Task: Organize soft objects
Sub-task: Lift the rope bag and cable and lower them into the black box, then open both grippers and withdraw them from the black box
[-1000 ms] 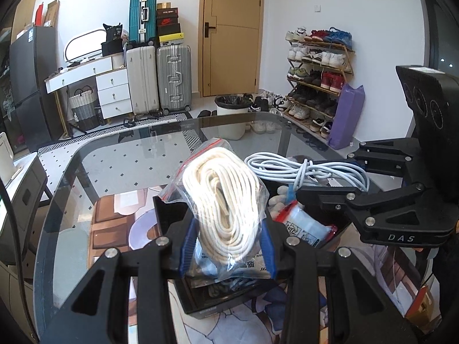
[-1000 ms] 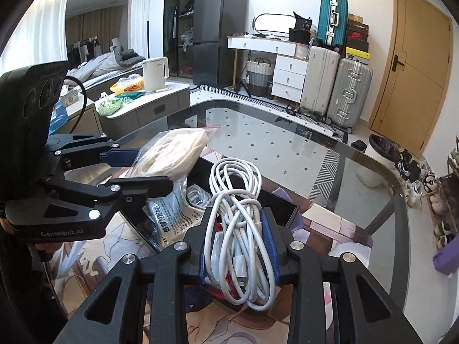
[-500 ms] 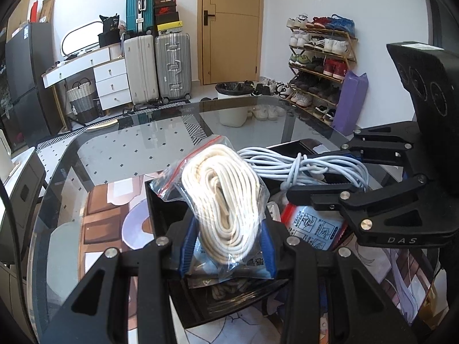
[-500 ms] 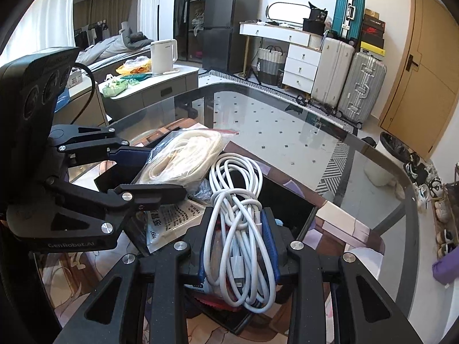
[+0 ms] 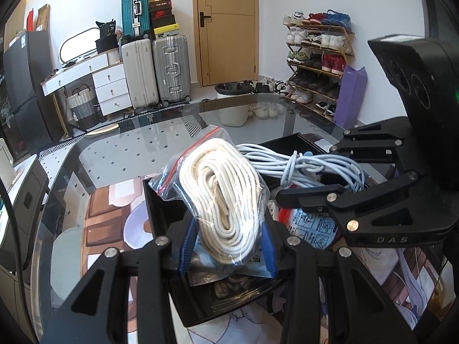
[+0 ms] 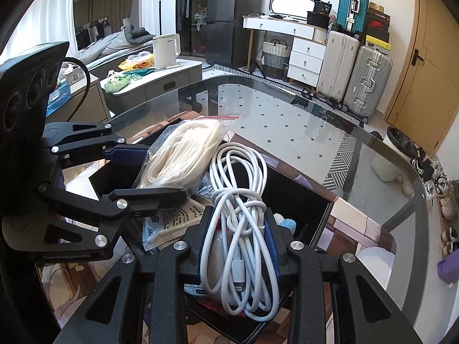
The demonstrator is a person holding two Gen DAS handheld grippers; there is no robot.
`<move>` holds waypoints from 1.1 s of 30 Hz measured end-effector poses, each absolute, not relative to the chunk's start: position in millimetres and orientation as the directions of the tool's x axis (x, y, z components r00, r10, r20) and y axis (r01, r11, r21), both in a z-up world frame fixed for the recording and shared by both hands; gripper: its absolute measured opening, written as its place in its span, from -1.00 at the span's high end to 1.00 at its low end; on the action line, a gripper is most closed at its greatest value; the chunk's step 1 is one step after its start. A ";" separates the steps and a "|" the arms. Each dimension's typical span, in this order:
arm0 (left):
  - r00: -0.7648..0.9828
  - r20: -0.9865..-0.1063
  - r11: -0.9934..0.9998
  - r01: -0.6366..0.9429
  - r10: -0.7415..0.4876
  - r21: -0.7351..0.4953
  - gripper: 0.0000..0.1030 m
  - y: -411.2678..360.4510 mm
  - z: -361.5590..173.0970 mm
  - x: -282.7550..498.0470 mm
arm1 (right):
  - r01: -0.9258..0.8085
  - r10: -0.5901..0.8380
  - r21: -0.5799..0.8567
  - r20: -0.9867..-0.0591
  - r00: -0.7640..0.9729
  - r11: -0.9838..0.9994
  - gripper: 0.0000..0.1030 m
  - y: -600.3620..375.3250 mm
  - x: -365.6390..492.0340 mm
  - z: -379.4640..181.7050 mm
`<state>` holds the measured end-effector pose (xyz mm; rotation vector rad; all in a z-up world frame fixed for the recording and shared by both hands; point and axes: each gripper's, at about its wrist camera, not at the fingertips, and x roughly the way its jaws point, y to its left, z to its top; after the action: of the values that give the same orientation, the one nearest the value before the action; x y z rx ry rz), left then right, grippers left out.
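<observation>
My left gripper [image 5: 226, 246] is shut on a clear zip bag of coiled white rope [image 5: 223, 195], held over a black tray [image 5: 160, 209]. The bag also shows in the right wrist view [image 6: 183, 152]. My right gripper [image 6: 238, 243] is shut on a bundle of white cable [image 6: 243, 223], held over the same black tray [image 6: 304, 200]. The cable bundle shows in the left wrist view [image 5: 304, 166] beside the rope bag. The tray holds printed packets [image 6: 169, 220] and a small blue and white soft thing [image 6: 287, 223].
The tray sits on a patterned mat [image 5: 106, 220] on a round glass table [image 6: 287, 120]. Suitcases [image 5: 169, 68], a shoe rack [image 5: 318, 57], a bin [image 5: 232, 100] and a door stand beyond the table. A kettle [image 6: 166, 48] stands on a side counter.
Both grippers have lowered toward the tray with their loads. The rope bag and the cable bundle have come closer together.
</observation>
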<state>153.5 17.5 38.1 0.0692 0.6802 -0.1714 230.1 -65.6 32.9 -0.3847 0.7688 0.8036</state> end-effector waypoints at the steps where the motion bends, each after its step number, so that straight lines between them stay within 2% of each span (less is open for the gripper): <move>1: 0.768 -0.627 0.984 0.178 -0.133 0.009 0.23 17.9 37.8 152.7 | -0.759 0.502 -0.020 -0.739 0.449 0.650 0.38 -66.3 230.1 32.1; 3: 0.770 -0.624 0.984 0.177 -0.132 0.009 0.23 16.3 38.0 151.8 | -0.754 0.510 -0.006 -0.734 0.450 0.657 0.38 -68.2 230.7 31.9; 6: 0.764 -0.627 0.983 0.183 -0.152 -0.014 0.20 17.6 37.7 149.0 | -0.760 0.530 -0.007 -0.713 0.459 0.650 0.11 -71.1 224.5 33.4; 8: 0.760 -0.628 0.981 0.191 -0.166 -0.028 0.16 18.4 39.0 146.4 | -0.758 0.524 -0.056 -0.690 0.500 0.650 0.02 -72.9 214.6 37.0; 12: 0.767 -0.619 0.981 0.193 -0.171 -0.032 -0.16 19.6 43.9 137.8 | -0.736 0.509 -0.104 -0.657 0.556 0.669 -0.05 -82.0 203.6 49.0; 14: 0.777 -0.606 0.982 0.186 -0.168 -0.034 -0.22 20.6 47.5 132.1 | -0.710 0.499 -0.108 -0.638 0.586 0.696 -0.43 -91.6 201.1 55.5; 16: 0.782 -0.601 0.982 0.186 -0.166 -0.029 -0.34 20.2 50.8 128.5 | -0.690 0.504 -0.092 -0.615 0.606 0.718 -0.62 -101.8 197.9 61.7; 17: 0.785 -0.599 0.983 0.182 -0.159 -0.023 -0.43 20.8 52.5 126.8 | -0.676 0.505 -0.077 -0.605 0.615 0.732 -0.69 -106.7 195.9 64.7; 19: 0.802 -0.580 0.986 0.166 -0.143 -0.014 -0.89 21.2 56.6 122.1 | -0.657 0.512 -0.050 -0.584 0.630 0.752 -0.78 -116.3 191.6 68.8; 22: 0.838 -0.531 0.990 0.138 -0.127 -0.020 -1.00 24.2 63.8 112.5 | -0.627 0.522 -0.009 -0.545 0.656 0.779 -0.99 -127.9 185.0 72.7; 33: 0.887 -0.459 0.999 0.049 -0.052 -0.019 -1.00 32.2 54.7 95.1 | -0.591 0.529 0.043 -0.501 0.685 0.805 -0.99 -138.2 155.7 60.5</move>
<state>95.1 32.2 54.7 -0.0068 0.4779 -0.0522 155.7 -138.2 60.5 -0.1262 0.5208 0.6296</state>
